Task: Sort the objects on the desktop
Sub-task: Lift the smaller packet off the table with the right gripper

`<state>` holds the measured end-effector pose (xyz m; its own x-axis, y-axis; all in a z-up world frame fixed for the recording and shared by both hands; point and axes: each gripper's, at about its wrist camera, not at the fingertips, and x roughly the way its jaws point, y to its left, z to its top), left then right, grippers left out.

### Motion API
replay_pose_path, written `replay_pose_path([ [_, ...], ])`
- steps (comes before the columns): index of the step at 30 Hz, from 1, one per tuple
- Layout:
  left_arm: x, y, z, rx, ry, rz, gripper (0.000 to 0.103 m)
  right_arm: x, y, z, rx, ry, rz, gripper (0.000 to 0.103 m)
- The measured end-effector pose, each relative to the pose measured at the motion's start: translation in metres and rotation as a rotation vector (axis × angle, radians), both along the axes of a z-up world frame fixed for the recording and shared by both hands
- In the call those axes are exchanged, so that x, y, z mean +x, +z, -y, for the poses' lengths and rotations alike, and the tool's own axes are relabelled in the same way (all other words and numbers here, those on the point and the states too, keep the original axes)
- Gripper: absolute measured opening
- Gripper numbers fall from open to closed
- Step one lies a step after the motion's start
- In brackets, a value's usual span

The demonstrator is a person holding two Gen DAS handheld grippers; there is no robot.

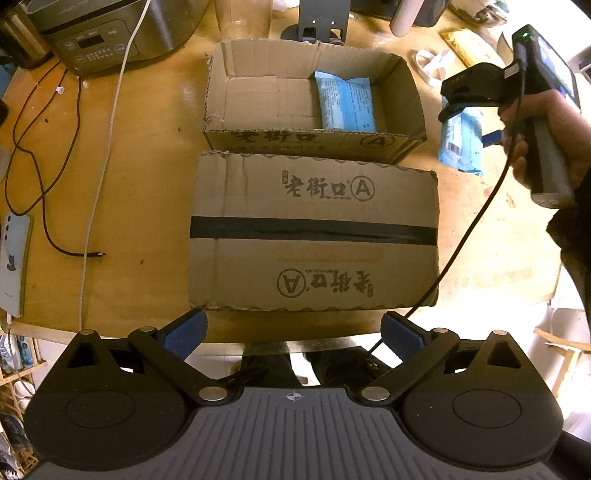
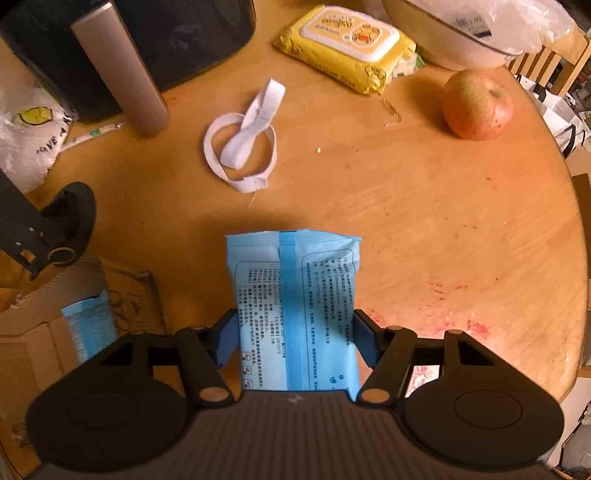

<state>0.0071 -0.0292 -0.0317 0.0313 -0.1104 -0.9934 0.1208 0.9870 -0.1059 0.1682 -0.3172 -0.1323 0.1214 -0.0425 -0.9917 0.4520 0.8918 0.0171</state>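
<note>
Packet [image 2: 295, 306], blue, clamped between the right gripper [image 2: 295, 341] pads above the wooden table [image 2: 424, 221], right of the open cardboard box [image 1: 402, 92] holding a second packet [image 1: 347, 103]. Left gripper [image 1: 293, 338] open, empty.

Rice cooker [image 1: 107, 37], phone [image 1: 14, 262], loose black cable [image 1: 44, 177] at table's [image 1: 147, 184] left; monitor stand [image 1: 321, 22] behind.

Both cardboard boxes [image 1: 314, 229] bear "老街口" and a circled "A".
</note>
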Motion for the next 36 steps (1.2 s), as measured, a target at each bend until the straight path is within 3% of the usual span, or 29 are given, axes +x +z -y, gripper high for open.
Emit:
replay_pose_path([
  [8, 0.002, -0.001, -0.001, -0.011, 0.004, 0.003, 0.103, 0.001, 0.032, 0.0, 0.009, 0.016, 0.017, 0.063],
  [22, 0.005, 0.0, -0.003, -0.025, 0.013, 0.016, 0.103, -0.001, 0.061, -0.003, 0.014, 0.04, 0.04, 0.063],
  [36, 0.004, 0.003, -0.006, -0.028, 0.021, 0.024, 0.103, 0.002, 0.065, -0.009, 0.031, 0.062, 0.057, 0.063],
])
